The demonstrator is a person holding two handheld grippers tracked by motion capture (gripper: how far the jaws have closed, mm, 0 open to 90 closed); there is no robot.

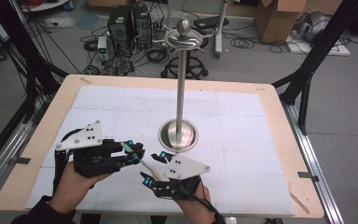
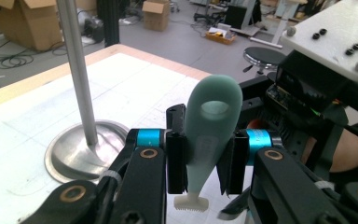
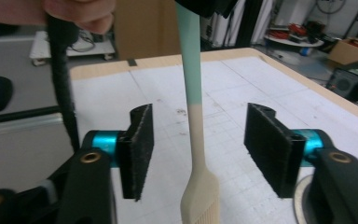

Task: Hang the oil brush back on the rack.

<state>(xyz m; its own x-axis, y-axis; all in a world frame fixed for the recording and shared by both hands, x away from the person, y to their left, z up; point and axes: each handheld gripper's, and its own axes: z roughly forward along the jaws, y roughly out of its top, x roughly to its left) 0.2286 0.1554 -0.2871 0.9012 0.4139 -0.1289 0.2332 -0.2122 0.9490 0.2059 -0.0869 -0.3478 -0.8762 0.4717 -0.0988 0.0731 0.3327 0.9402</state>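
Pale green silicone brush with looped handle and cream bristle head [image 2: 210, 135]: looks light, slim, a bit bendy, smooth, probably slippery.

Left gripper [image 2: 204, 161] clamped on green handle, brush in air over near edge of white table mat [image 1: 242, 121].

Right gripper [image 3: 196, 156] jaws apart, pads not touching; cream neck between them, good place for second hold.

Bristle tip cut off in right gripper view.

Farther: steel stand with round base [image 1: 179, 133], top hooks hard to make out.

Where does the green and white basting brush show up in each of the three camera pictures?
High view: the brush lies low at centre, bridging the left gripper and right gripper.
Left gripper view: centre, its green looped handle pinched between the jaws.
Right gripper view: it hangs down the middle between the open jaws, untouched.
Shared landmark: the metal stand's round base.
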